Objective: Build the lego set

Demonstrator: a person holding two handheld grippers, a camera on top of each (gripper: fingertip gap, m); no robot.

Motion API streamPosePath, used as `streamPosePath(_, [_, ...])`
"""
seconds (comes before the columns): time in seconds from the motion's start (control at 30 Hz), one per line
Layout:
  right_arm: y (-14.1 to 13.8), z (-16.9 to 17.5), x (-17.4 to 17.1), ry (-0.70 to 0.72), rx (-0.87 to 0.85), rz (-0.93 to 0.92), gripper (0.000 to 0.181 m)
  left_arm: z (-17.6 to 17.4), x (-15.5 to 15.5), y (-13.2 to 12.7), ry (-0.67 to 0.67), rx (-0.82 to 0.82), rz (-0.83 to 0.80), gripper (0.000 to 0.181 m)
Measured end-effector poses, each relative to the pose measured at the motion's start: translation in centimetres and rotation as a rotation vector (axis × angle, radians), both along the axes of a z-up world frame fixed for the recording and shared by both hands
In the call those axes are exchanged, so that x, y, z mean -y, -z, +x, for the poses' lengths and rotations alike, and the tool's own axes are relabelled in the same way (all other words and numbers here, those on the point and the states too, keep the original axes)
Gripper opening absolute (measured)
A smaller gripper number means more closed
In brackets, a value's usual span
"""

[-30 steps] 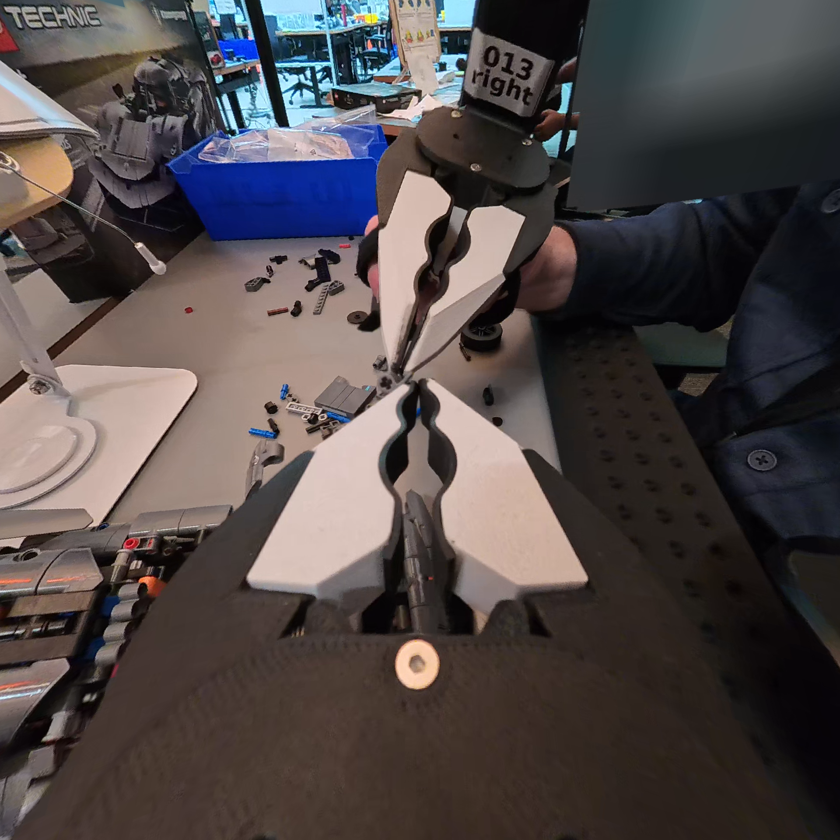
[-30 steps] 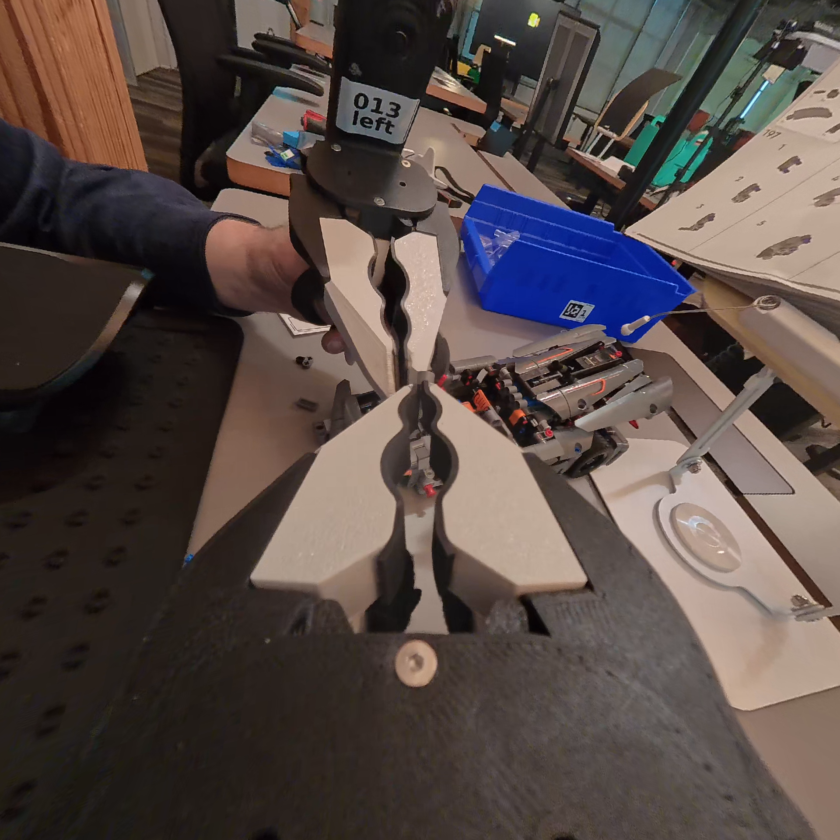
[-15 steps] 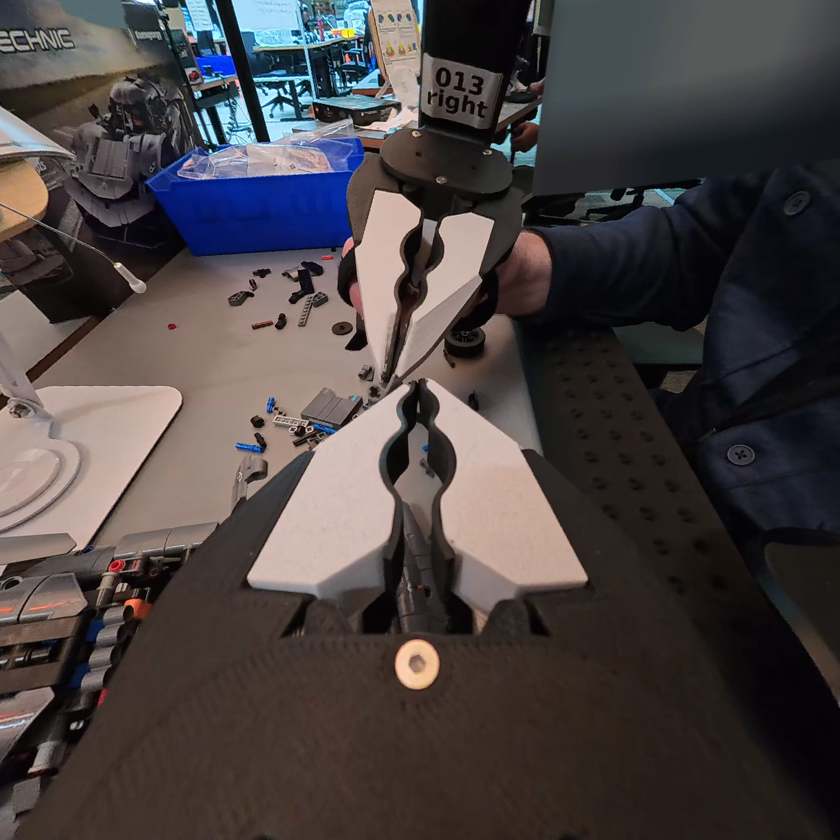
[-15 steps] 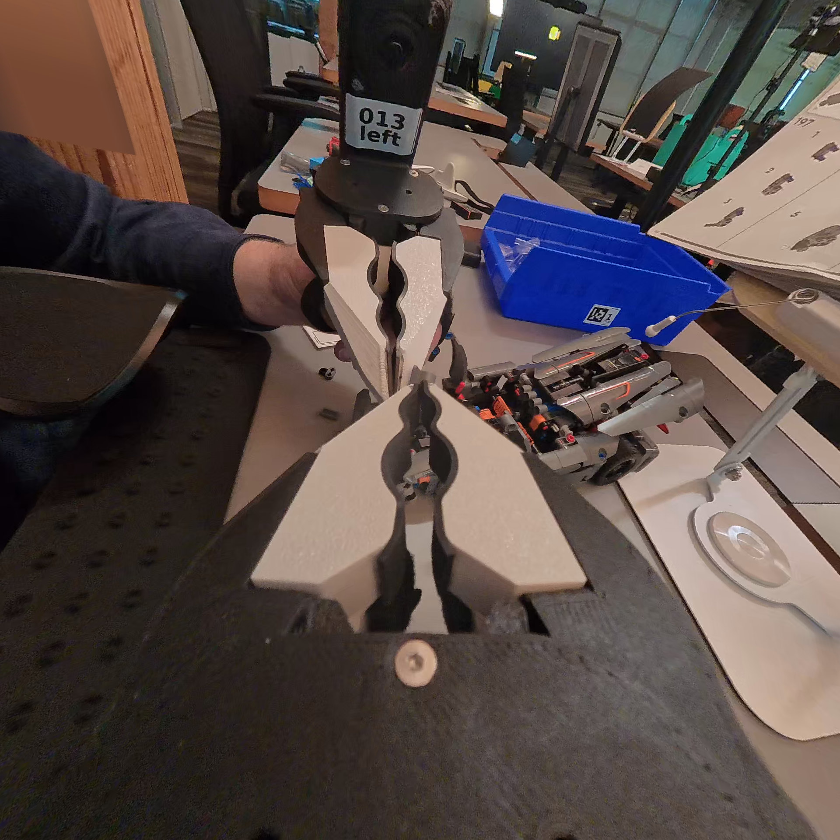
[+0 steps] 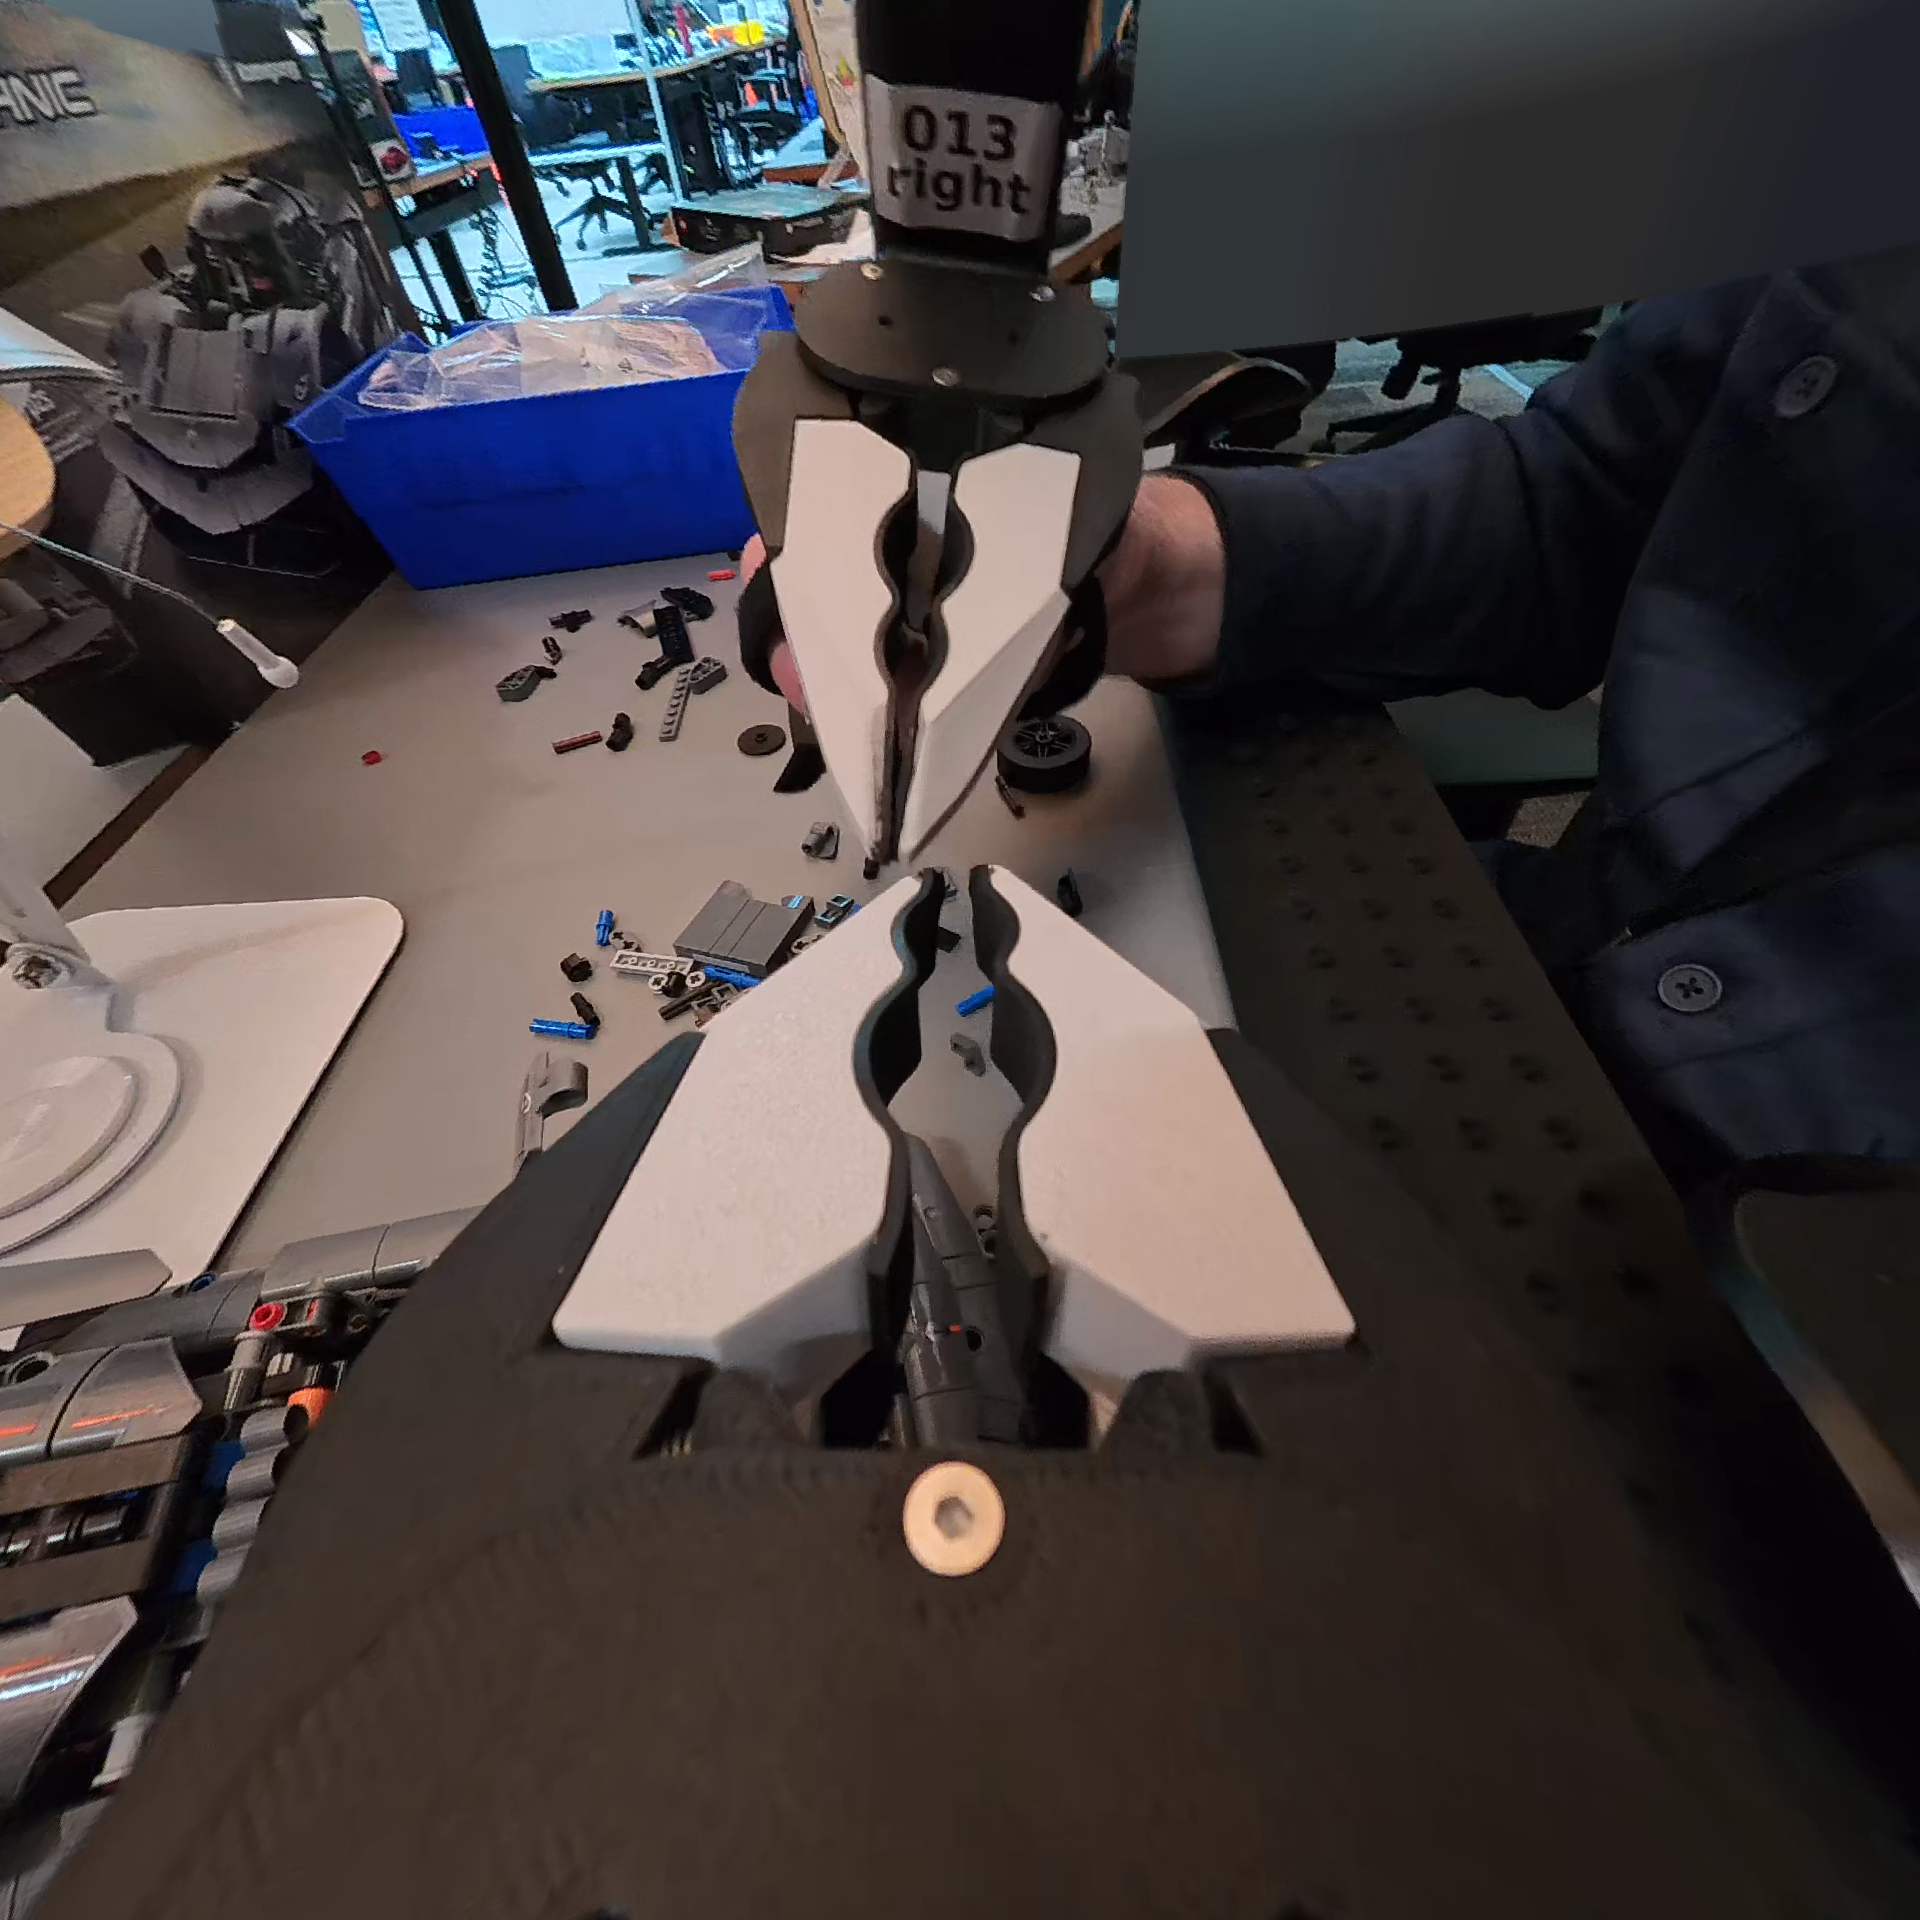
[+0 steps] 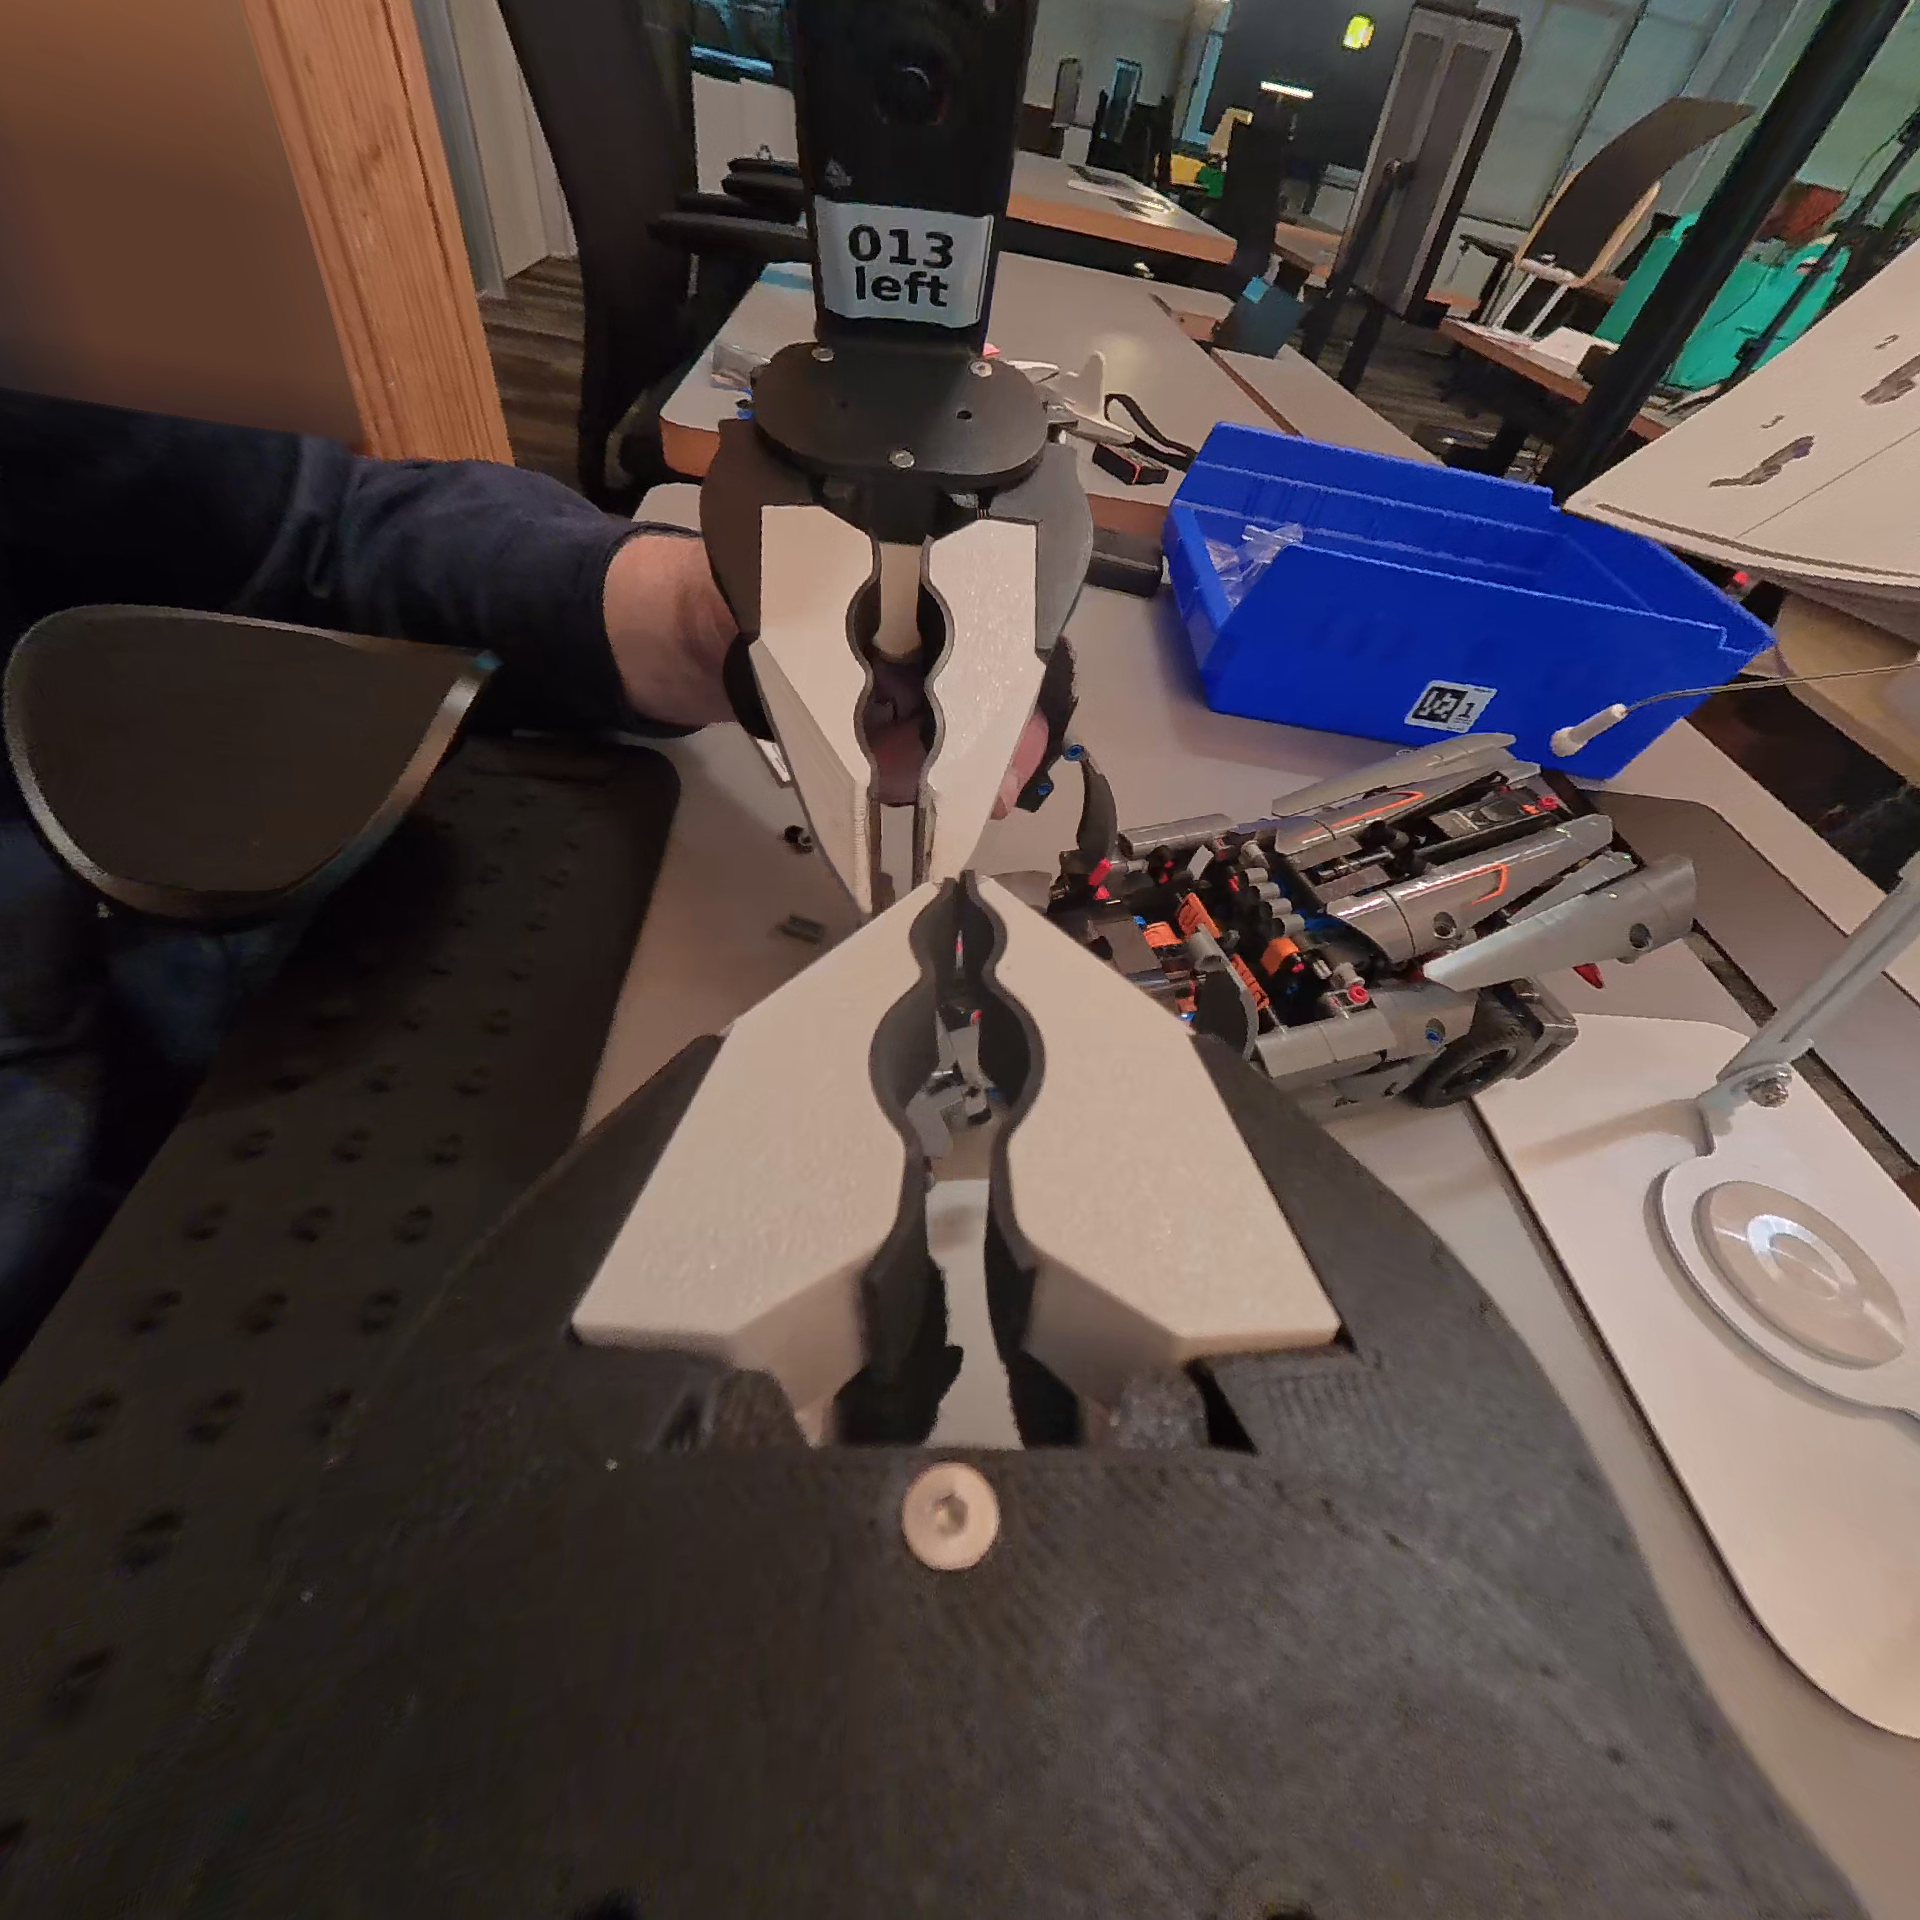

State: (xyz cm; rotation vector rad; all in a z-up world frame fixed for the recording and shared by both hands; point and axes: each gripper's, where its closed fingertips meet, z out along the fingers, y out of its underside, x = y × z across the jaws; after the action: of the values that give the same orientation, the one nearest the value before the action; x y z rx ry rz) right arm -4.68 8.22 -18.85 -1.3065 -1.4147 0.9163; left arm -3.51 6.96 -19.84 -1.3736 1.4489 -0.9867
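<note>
My left gripper point(image 5: 951, 883) and right gripper point(image 6: 956, 896) meet tip to tip above the grey table, both nearly shut. A grey lego piece point(image 5: 940, 1299) with a red dot shows low in the left gripper's gap. Another grey piece point(image 6: 951, 1060) with red bits hangs just under the right gripper's tips. The exact grip points are hidden by the fingers. The right gripper also shows in the left wrist view point(image 5: 888, 847), with a small dark stub at its tip. The left gripper also shows in the right wrist view point(image 6: 894, 878). The half-built grey car point(image 6: 1351, 935) stands beside them.
Loose small pieces point(image 5: 743, 925) and a black wheel point(image 5: 1044, 743) lie scattered on the table. A blue bin point(image 6: 1455, 603) stands at the back. A white magnifier base point(image 6: 1787, 1278) sits next to the car. A black perforated mat point(image 5: 1403, 987) lies along the near edge, and open instruction pages point(image 6: 1818, 447) are at the right. Less than 4 cm separates the two grippers' tips. Between my right fingertips and the half-built grey car point(image 6: 1351, 935) there is roughly 15 cm.
Both grippers stay shut and tip to tip. The pair has shifted a little over the table, and the car sits farther right in the right wrist view.
</note>
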Motion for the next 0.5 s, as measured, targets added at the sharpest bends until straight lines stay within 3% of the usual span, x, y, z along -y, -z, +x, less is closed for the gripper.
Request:
streamPosePath(0.37, [-1.4, 3.8, -3.9, 0.15, -0.045, -0.05, 0.0, -2.7, -1.5, -2.1, -0.076, 0.041, 0.049, 0.005])
streamPosePath(0.5, [0.2, 4.0, -4.8, 0.171, -0.004, -0.124, 0.0, -4.6, -2.9, -3.1, -0.153, 0.059, 0.077, 0.005])
